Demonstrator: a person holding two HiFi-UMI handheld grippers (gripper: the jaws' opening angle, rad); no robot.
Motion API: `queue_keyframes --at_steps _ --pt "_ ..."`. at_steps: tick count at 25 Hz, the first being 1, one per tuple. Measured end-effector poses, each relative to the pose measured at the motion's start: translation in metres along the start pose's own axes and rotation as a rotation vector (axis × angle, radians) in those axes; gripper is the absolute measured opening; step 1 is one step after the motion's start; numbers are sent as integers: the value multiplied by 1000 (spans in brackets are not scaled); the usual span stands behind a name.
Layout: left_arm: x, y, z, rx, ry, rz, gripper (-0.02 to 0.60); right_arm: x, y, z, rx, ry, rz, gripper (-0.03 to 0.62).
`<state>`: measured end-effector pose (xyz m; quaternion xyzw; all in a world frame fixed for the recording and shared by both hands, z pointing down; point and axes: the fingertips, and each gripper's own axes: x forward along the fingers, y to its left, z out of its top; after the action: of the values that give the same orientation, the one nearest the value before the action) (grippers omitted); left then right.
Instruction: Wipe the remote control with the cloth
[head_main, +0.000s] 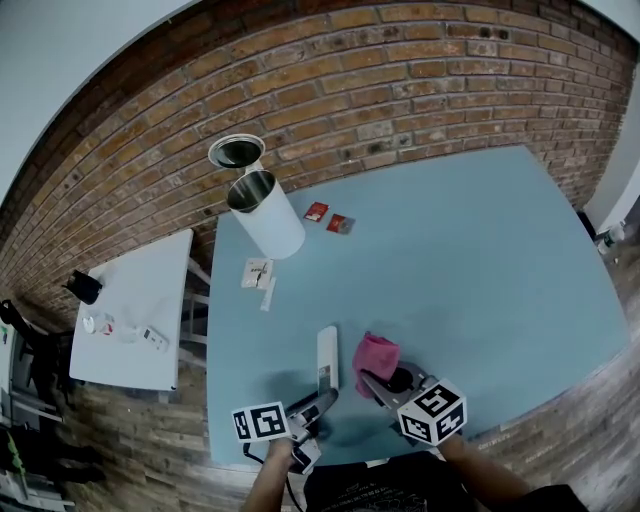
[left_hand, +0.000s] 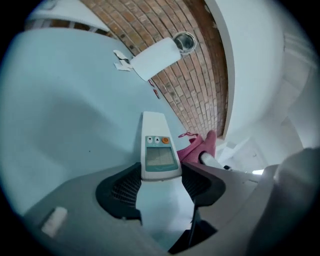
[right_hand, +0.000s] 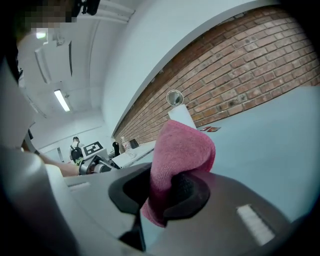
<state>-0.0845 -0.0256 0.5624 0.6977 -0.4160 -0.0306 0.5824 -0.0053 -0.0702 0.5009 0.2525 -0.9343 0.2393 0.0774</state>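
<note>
A white remote control (head_main: 327, 358) with a small screen and an orange button sticks out over the blue table (head_main: 480, 260) near its front edge. My left gripper (head_main: 322, 395) is shut on its near end; in the left gripper view the remote control (left_hand: 159, 150) sits between both pads of the left gripper (left_hand: 161, 175). Just right of it, my right gripper (head_main: 372, 385) is shut on a pink cloth (head_main: 375, 362). In the right gripper view the cloth (right_hand: 180, 155) bulges up out of the right gripper (right_hand: 162, 192). The cloth (left_hand: 200, 146) hangs close beside the remote, apart from it.
A white cylindrical container (head_main: 268, 215) lies on its side at the table's far left, its round lid (head_main: 236, 152) beyond it. Two red packets (head_main: 316, 211) and paper slips (head_main: 258, 273) lie nearby. A white side table (head_main: 135, 310) stands left; a brick wall (head_main: 400, 90) runs behind.
</note>
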Motion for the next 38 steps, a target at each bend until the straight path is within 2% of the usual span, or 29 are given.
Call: queue_keyframes --at_steps 6,10,14,16,20,24,27,32,34,35,36,37,38 --pt "4 15 -10 295 147 249 244 2 1 -9 10 18 3 67" --pt "4 21 -13 424 225 350 244 1 1 -10 2 21 2 67" --pt "0 24 -11 606 289 478 245 -2 2 -12 -8 28 -1 67" --pt "0 27 -12 682 311 518 249 -3 3 -13 -7 30 -1 67" --pt "-1 27 -9 785 312 566 261 -6 8 -17 -1 33 -4 67" --pt "-2 26 -6 866 273 588 261 -15 11 -21 3 37 -19 67" --pt "-8 16 -3 883 208 573 261 -20 13 -20 1 35 -40 67" --pt "-19 -17 -4 785 76 422 244 -26 26 -20 -6 49 -81 67" --pt "-24 -29 -6 788 33 379 242 -29 33 -21 -13 60 -99 67" --pt "-29 -34 -5 803 1 379 205 -30 36 -22 -17 65 -107 67" --pt "-34 -38 -4 823 -32 385 66 -30 41 -23 -19 69 -113 67" --pt "-38 -42 -4 843 -56 382 1 -31 46 -24 -20 71 -117 67" --pt "-42 -47 -6 857 -69 365 2 -31 51 -25 -23 72 -120 67"
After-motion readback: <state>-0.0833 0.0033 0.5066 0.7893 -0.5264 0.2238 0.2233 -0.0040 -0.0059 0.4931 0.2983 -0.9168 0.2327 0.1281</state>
